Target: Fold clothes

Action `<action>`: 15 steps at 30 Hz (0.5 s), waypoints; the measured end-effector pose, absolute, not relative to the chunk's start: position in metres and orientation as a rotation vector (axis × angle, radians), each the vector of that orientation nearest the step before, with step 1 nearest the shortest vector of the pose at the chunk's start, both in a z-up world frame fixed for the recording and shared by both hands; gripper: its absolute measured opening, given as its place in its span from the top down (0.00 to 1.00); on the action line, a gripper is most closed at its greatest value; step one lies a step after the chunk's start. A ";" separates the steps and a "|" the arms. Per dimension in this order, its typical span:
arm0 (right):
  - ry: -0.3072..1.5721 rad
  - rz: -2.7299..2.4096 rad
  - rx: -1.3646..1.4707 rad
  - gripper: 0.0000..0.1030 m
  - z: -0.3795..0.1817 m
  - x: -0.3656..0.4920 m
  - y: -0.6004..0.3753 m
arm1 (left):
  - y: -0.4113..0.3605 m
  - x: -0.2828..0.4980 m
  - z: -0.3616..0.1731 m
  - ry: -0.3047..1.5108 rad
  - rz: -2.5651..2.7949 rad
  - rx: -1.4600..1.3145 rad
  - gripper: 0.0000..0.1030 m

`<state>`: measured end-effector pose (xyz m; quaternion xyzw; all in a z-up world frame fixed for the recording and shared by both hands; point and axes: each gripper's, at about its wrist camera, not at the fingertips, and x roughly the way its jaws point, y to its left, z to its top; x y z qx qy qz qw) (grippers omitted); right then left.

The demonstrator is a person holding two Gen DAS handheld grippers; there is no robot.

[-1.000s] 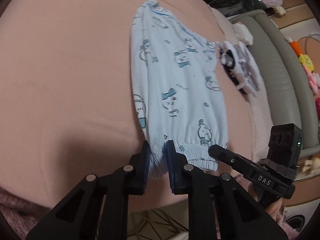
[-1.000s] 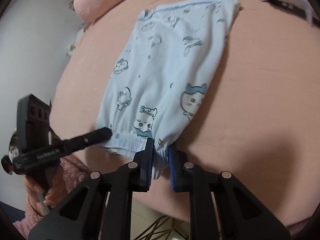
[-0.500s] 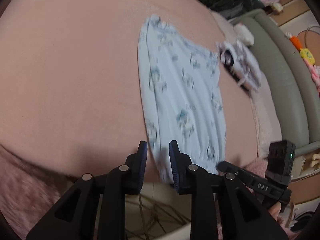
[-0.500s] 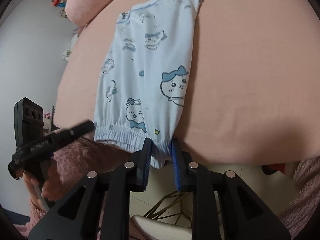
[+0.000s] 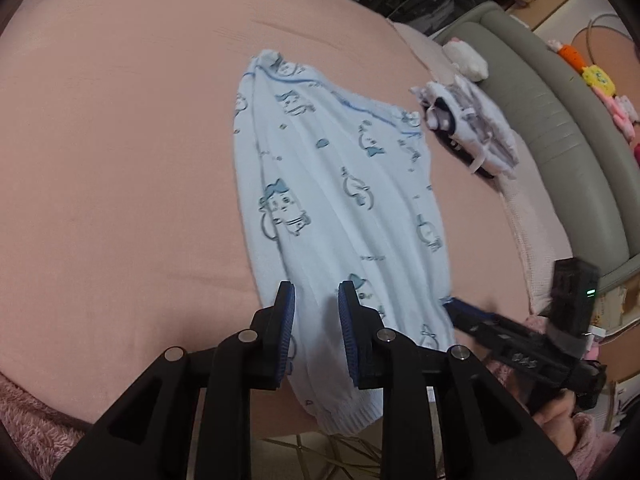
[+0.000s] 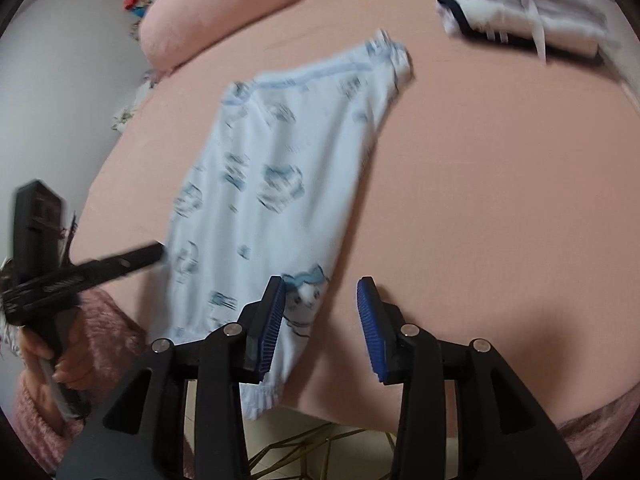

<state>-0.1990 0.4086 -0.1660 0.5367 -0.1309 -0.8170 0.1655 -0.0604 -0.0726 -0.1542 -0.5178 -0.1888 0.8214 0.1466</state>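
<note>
Two claws, both parted, gripping nothing. My left claw [image 5: 314, 304] hovers over the blue printed pants [image 5: 340, 208], which lie flat on the pink bed [image 5: 120, 160], waistband hanging off the near edge. My right claw [image 6: 322, 300] sits at the pants' right edge, possibly just clear. Beyond the pants lies a white folded garment [image 6: 528, 20].

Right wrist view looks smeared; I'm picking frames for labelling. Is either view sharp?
Right wrist view: motion blur smears the prints on the light blue pants; only the right gripper stays crisp. Left wrist view: pants prints readable, mild blur near the left gripper; strong fisheye bending in both.
</note>
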 end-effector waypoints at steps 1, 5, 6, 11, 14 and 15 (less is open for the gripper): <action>-0.376 -2.341 1.521 0.63 -0.168 -0.198 0.404 | -0.072 -0.060 -0.153 -0.545 2.355 -1.484 0.77; -0.308 -2.363 1.513 0.63 -0.166 -0.197 0.391 | -0.062 -0.063 -0.173 -0.438 2.356 -1.632 0.77; -0.320 -2.364 1.507 0.63 -0.166 -0.197 0.391 | -0.062 -0.064 -0.176 -0.448 2.349 -1.651 0.77; -0.430 -2.351 1.440 0.63 -0.156 -0.187 0.399 | -0.060 -0.064 -0.168 -0.488 2.341 -1.571 0.77; -0.425 -2.361 1.459 0.63 -0.157 -0.185 0.401 | -0.056 -0.069 -0.171 -0.442 2.380 -1.608 0.77; -0.434 -2.354 1.480 0.63 -0.160 -0.187 0.400 | -0.056 -0.071 -0.175 -0.444 2.386 -1.629 0.77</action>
